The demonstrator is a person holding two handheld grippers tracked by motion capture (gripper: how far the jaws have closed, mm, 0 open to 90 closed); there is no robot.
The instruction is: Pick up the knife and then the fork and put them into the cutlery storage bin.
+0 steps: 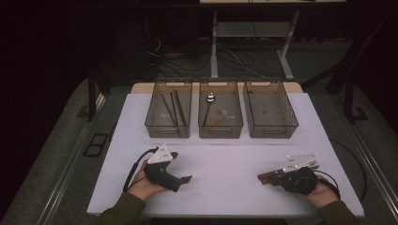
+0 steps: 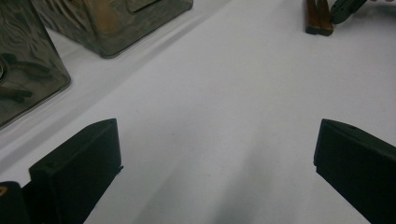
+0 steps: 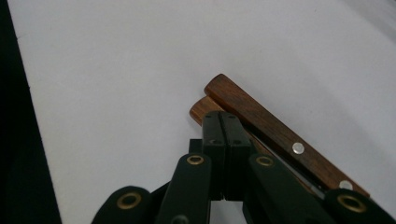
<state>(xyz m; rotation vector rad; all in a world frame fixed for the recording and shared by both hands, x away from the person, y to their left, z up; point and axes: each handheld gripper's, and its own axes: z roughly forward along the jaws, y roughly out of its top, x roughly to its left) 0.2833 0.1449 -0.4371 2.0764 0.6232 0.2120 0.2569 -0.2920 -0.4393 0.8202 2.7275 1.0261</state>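
Note:
Two wooden-handled utensils [image 1: 265, 176] lie side by side on the white table [image 1: 225, 154] at the front right, their metal ends [image 1: 313, 163] pointing right. My right gripper [image 1: 276, 178] rests over them with its jaws pressed together and nothing between them. In the right gripper view the shut gripper [image 3: 221, 116] sits on top of the nearer handle, and the riveted handle [image 3: 261, 119] lies just beside it. My left gripper [image 1: 187, 179] rests at the front left, pointing right. Its jaws stand wide apart, and the open gripper [image 2: 215, 158] has bare table between them.
Three see-through bins stand in a row at the back: the left bin [image 1: 168, 126] holds dark sticks, the middle bin [image 1: 220, 127] holds a few utensils, and the right bin [image 1: 271, 126] looks nearly bare. The wooden handles [image 2: 319, 18] and the other gripper's tip [image 2: 345, 8] appear far off.

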